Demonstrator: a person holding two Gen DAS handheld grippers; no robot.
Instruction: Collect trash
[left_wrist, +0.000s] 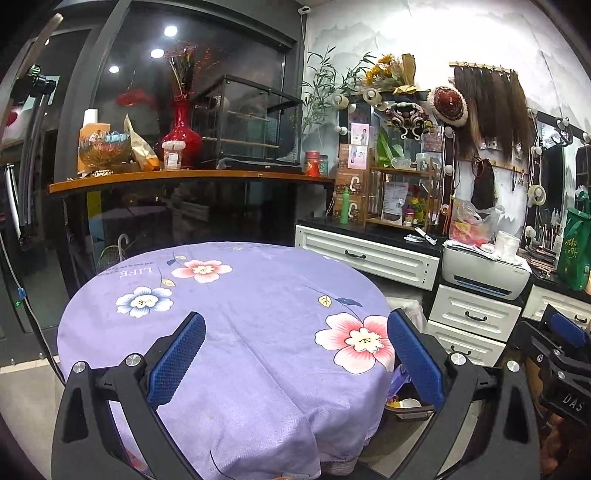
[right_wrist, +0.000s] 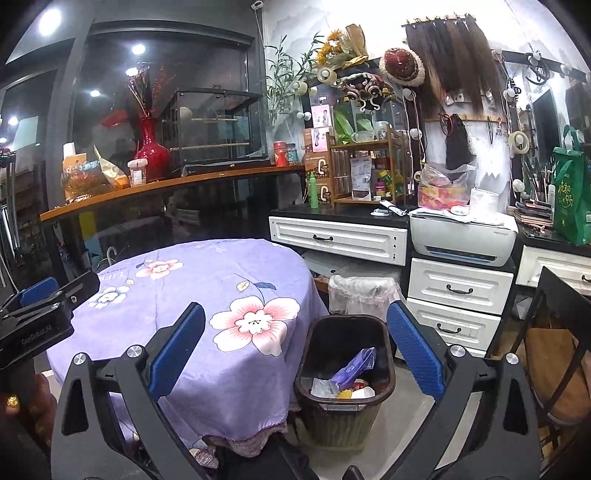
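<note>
My left claw (left_wrist: 295, 354) hung spread and empty over the round bench (left_wrist: 240, 295) with its purple flowered cloth. My right claw (right_wrist: 295, 347), also spread, hovered above the dark bin (right_wrist: 343, 410) beside the bench, wrappers (right_wrist: 352, 365) inside it.

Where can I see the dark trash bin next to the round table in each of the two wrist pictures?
Left wrist view: the trash bin is low right, mostly hidden behind the right finger of the left gripper and the table's edge.
Right wrist view: the trash bin is at lower centre, fully visible, between the fingers of the right gripper.
Shared landmark: the purple floral tablecloth.
</note>
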